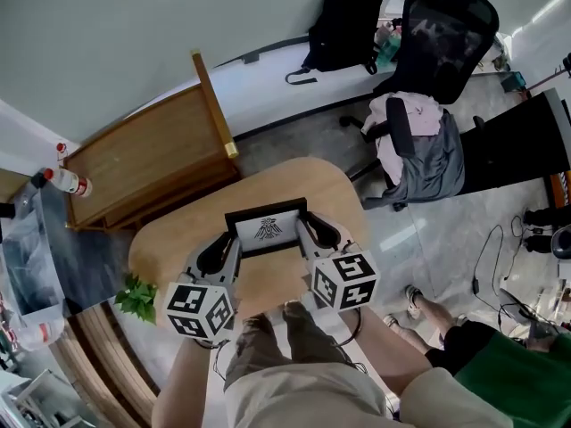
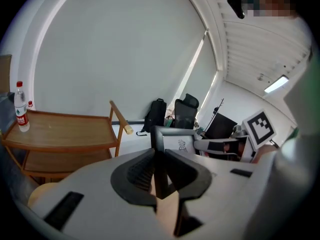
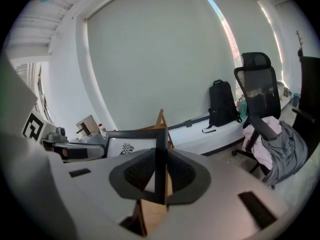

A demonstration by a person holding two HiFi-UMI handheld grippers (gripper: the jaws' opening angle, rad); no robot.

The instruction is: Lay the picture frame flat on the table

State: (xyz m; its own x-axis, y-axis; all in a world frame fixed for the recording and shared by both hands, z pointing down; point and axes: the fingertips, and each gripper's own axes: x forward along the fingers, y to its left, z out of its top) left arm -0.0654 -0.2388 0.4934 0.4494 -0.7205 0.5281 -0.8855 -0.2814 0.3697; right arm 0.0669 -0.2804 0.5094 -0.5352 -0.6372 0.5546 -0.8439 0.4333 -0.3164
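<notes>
A black picture frame (image 1: 266, 226) with a white print stands upright on the round wooden table (image 1: 294, 181), held between both grippers. My left gripper (image 1: 228, 240) is shut on the frame's left edge (image 2: 159, 156). My right gripper (image 1: 306, 231) is shut on its right edge (image 3: 160, 159). In the left gripper view the print (image 2: 181, 145) faces the camera side; the right gripper view shows the same print (image 3: 125, 149) from the other end. The frame's foot is hidden behind the jaws.
A wooden trolley (image 1: 147, 163) with a bottle (image 1: 67, 181) stands at the table's far left. An office chair (image 1: 428, 105) draped with clothes is at the right. A small green plant (image 1: 136, 299) sits by the table's near left edge. A backpack (image 1: 343, 25) leans on the wall.
</notes>
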